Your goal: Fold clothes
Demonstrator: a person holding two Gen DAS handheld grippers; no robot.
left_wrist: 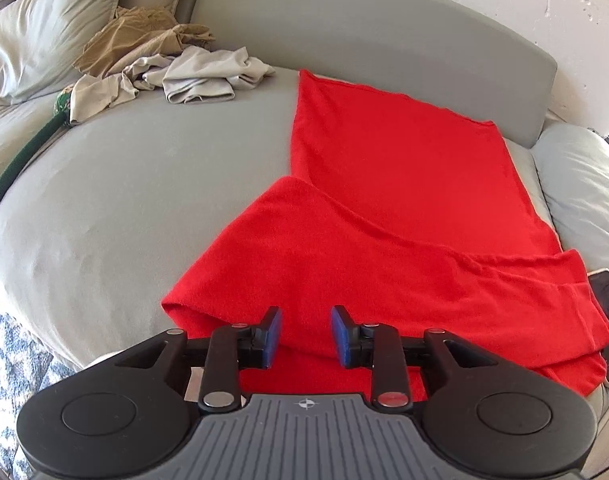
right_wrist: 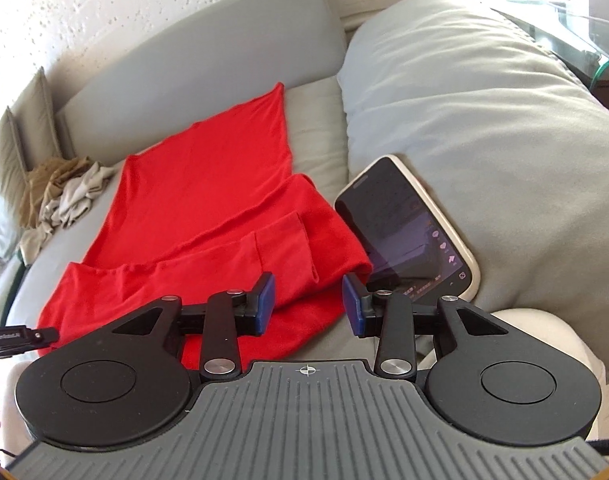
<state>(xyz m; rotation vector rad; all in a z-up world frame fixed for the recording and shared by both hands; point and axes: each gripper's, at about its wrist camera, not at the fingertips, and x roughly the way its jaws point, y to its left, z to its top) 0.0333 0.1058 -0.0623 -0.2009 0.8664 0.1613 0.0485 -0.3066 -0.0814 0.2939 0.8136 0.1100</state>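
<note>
The red garment (left_wrist: 404, 208) lay flat on the grey sofa seat (left_wrist: 144, 184), its long axis running from the front edge to the backrest, its near part folded across. Both the left tongs (left_wrist: 306, 336) and right tongs (right_wrist: 307, 304) hung released above its near edge, gripping nothing.

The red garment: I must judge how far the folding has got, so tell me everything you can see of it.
The red garment is a plain bright-red knit, soft and matte. It lies flat on the grey sofa, a long panel running toward the backrest. Its near end is folded over in loose layers, with a hemmed sleeve lying on top. Its right edge touches the phone. Both grippers hover open over the near end, gripping nothing.
</note>
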